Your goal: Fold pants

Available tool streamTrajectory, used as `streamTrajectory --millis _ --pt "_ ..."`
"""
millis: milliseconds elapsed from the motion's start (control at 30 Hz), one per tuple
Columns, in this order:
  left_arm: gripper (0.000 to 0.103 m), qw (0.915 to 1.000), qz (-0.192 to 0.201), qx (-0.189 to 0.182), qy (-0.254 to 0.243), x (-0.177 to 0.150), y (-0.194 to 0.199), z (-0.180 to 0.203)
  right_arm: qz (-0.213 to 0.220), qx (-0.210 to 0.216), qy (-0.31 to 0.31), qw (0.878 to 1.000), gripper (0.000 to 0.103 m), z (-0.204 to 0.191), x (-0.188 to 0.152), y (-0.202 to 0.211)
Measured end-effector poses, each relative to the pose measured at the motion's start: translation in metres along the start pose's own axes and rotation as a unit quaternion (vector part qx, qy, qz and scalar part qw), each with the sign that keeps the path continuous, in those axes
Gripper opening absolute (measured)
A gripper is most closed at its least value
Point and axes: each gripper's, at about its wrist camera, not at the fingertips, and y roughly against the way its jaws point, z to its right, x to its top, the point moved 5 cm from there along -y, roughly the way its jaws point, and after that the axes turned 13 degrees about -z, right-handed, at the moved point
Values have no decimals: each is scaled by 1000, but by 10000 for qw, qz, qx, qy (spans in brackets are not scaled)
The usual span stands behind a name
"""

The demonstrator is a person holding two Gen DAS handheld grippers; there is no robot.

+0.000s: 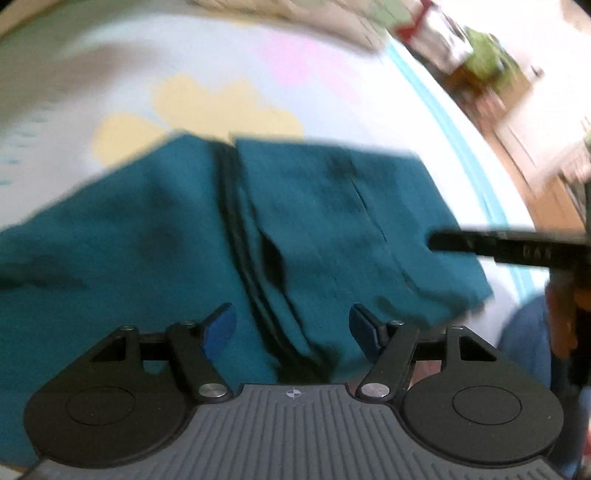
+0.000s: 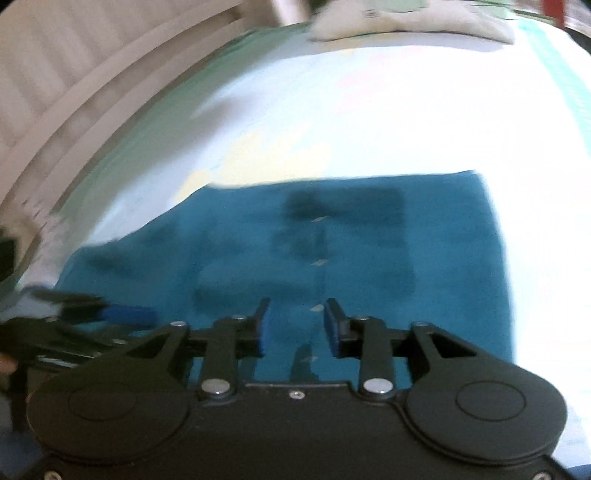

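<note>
**Both claws free above half-folded teal pants**

Landmark: the pants (image 1: 184, 240), teal, lying on a pale sheet with yellow and pink patches (image 1: 207, 99).

Nearest in the left wrist view: left gripper (image 1: 293, 328), jaws wide, nothing between the blue pads, hovering above the near edge of the pants, right over a dark ridge of stacked fabric edges that runs away from the camera. In the right wrist view, right gripper (image 2: 295, 325) has its jaws partly apart with no cloth pinched; it sits above the near part of the pants, where the fabric lies flat and smooth. Frames are blurred, so contact with the cloth can't be confirmed.

Mid: pants look already doubled, with straight far and right edges. Far beyond the pants: bare sheet, a pillow (image 2: 406, 22), a headboard or wall.

Judgement: one fold appears laid and let go; step in hand is repositioning. Next move likely needs both claws to pinch one end and carry it across, keeping layers aligned.
</note>
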Motion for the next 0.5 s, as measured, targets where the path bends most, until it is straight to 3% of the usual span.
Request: streamTrajectory --millis 133,233,333,433,500 --pt "66 9946 412 348 885 2 16 -34 141 -14 -120 9998 45 -1 8 7" --pt "66 9872 404 727 1358 -1 17 -60 161 33 98 9998 45 -22 11 0" --pt "66 9816 373 1108 1510 -10 14 -74 155 135 385 9990 45 -55 18 -22" --pt "66 9782 16 1383 1550 -25 1 -81 23 224 562 9982 45 -81 20 -40" --pt "67 9794 158 1534 1303 -32 -1 -81 -38 283 680 9973 45 -98 22 -53"
